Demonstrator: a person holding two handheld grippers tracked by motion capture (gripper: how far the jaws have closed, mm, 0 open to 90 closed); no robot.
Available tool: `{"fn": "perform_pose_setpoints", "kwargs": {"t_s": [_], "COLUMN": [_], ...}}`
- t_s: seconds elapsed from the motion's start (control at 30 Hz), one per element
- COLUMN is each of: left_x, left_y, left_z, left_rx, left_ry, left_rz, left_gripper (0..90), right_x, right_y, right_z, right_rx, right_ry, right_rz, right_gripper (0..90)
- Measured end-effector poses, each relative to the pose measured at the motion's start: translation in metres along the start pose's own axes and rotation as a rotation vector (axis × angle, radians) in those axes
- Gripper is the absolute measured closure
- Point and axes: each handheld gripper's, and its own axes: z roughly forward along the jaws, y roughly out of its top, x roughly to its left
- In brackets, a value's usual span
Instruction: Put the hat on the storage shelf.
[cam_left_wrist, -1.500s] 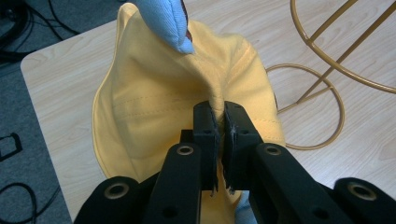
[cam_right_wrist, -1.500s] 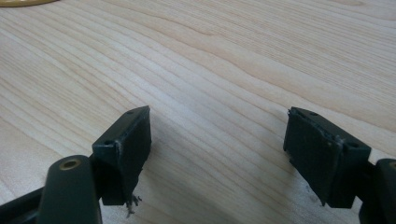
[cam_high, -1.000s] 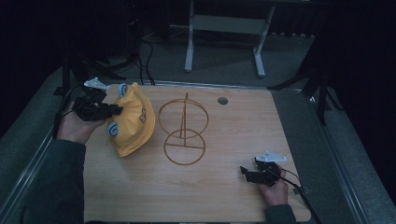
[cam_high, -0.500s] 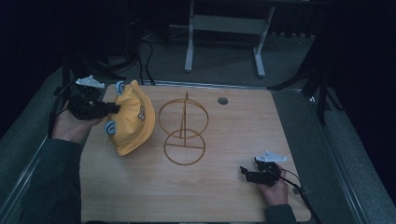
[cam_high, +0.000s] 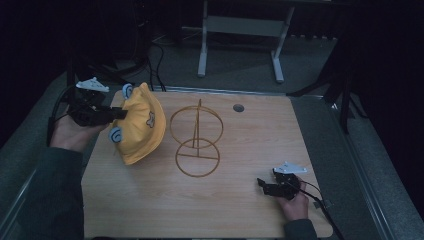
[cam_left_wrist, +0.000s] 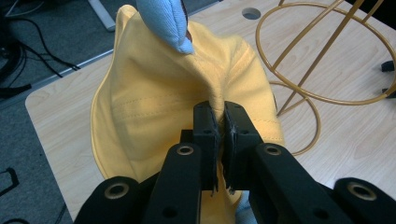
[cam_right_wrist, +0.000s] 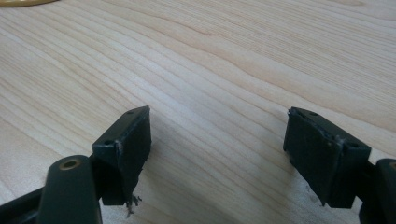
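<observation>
At table's left edge, left claw (cam_left_wrist: 221, 122) pinching yellow hat (cam_left_wrist: 154, 93), brim partly hidden, right claw (cam_right_wrist: 217, 158) spread, empty

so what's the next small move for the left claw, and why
Probably carry the yellow fabric hat rightward and up toward the top of the gold wire stand. The left claw is shut on a fold of it, the stand is bare, and the right claw rests open on the wooden table.

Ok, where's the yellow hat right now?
In the high view the yellow hat is at the table's left side, pinched by the left gripper, just left of the gold wire stand.
</observation>
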Motion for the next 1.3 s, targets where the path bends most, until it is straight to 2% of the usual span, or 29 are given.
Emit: {"fn": "perform_pose_setpoints", "kwargs": {"t_s": [0.3,0.47,0.97,1.3], "left_x": [0.001,-0.001,-0.001,-0.002], "left_y": [0.001,0.004,0.012,0.016], "left_z": [-0.005,-0.012,-0.021,-0.026], "left_rx": [-0.011,-0.015,-0.056,-0.063], "left_ry": [-0.007,-0.007,-0.043,-0.058], "left_rz": [0.010,0.036,0.060,0.092], "left_gripper": [84.9,84.9,84.9,84.9], "right_x": [0.000,0.000,0.000,0.000], "right_y": [0.000,0.000,0.000,0.000], "right_z": [0.000,0.000,0.000,0.000], "right_rx": [0.000,0.000,0.000,0.000], "right_ry": [0.000,0.000,0.000,0.000], "right_rz": [0.000,0.000,0.000,-0.001], "right_gripper": [23.2,23.3,23.2,23.2]}}
